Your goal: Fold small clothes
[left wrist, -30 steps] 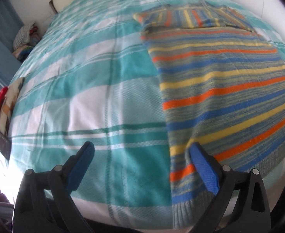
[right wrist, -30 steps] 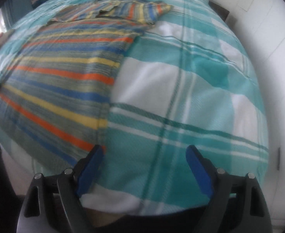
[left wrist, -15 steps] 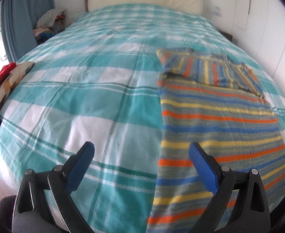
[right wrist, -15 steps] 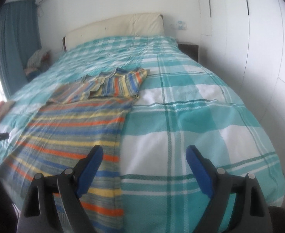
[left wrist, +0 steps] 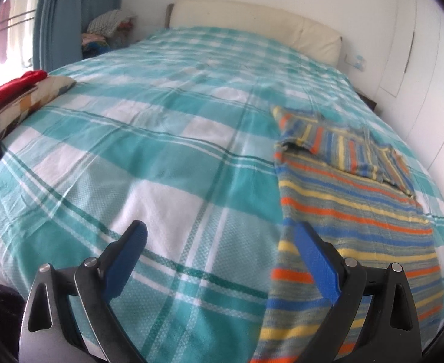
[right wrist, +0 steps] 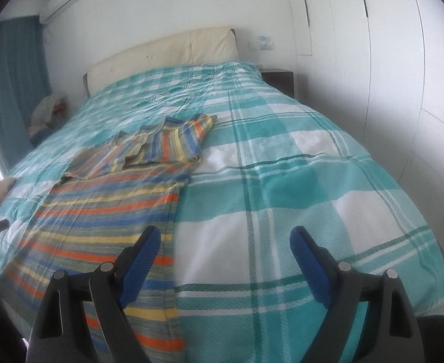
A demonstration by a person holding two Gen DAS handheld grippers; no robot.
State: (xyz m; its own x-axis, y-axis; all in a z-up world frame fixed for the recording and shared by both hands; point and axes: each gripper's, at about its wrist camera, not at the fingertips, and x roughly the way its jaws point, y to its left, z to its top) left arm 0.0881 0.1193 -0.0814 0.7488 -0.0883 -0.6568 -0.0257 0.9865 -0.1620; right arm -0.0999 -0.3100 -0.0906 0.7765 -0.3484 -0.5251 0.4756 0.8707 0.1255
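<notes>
A striped knit sweater (left wrist: 355, 211) in orange, blue, yellow and grey lies flat on the bed, its sleeves folded across the far end. In the right wrist view the same sweater (right wrist: 106, 211) fills the left half. My left gripper (left wrist: 218, 236) hangs open above the bedspread beside the sweater's left edge, its right finger over the hem. My right gripper (right wrist: 225, 242) is open too, above the sweater's right edge, its left finger over the stripes. Neither holds anything.
The bed (left wrist: 149, 139) has a teal and white plaid cover and a cream headboard (right wrist: 167, 51). Folded clothes, one red (left wrist: 13, 87), lie at the bed's left edge. A curtain (left wrist: 67, 15), a clothes pile and white wardrobe doors (right wrist: 388, 75) surround it.
Both cameras have tilted up and rolled, so the headboard and walls have come into view. The sweater has not moved, and both grippers stay open.
</notes>
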